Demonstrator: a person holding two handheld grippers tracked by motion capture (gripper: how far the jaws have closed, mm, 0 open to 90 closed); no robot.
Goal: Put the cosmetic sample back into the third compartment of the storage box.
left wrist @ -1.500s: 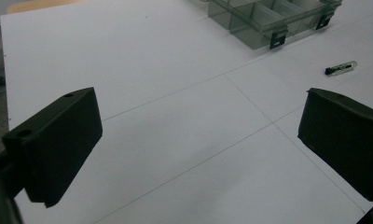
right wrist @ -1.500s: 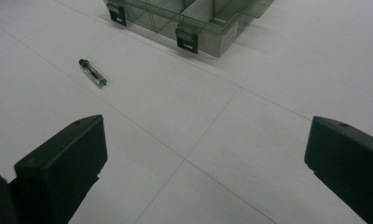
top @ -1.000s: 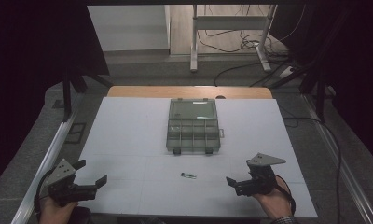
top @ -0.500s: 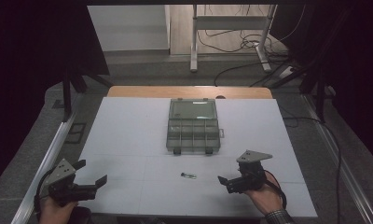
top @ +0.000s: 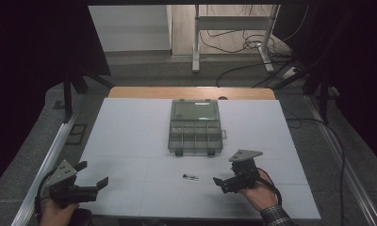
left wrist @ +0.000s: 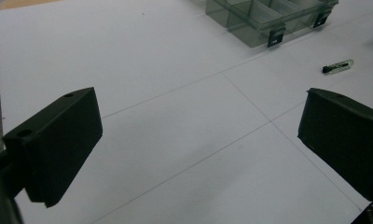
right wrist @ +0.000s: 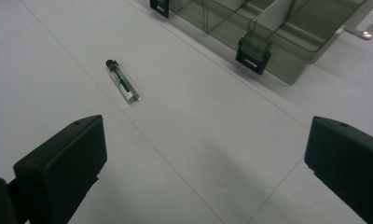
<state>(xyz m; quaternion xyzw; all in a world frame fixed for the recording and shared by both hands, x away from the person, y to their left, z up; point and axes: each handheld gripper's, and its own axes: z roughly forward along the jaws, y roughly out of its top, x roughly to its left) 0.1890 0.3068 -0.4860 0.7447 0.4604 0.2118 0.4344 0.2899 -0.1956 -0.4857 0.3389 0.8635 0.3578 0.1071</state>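
A small clear vial with a black cap (top: 190,177) lies on the white table (top: 130,141), in front of a grey-green compartment box (top: 194,126) whose lid stands open. My right gripper (top: 219,184) is open, low over the table just right of the vial, with its jaws pointing left. In the right gripper view the vial (right wrist: 122,81) lies ahead and to the left of the open right gripper (right wrist: 203,158), and the box (right wrist: 268,28) is beyond. My left gripper (top: 93,173) is open and holds nothing at the front left. Its own view shows the left gripper (left wrist: 198,140), the vial (left wrist: 337,66) and the box (left wrist: 268,18) far off.
A wooden strip (top: 191,92) runs along the table's far edge. Metal rails (top: 50,155) flank the table. Behind it, cables (top: 252,44) lie on the floor around a desk frame (top: 196,42). Thin grid lines cross the white table top.
My right gripper has moved left and a little away from the person, closing in on the vial. The left gripper, the vial and the box have stayed put.
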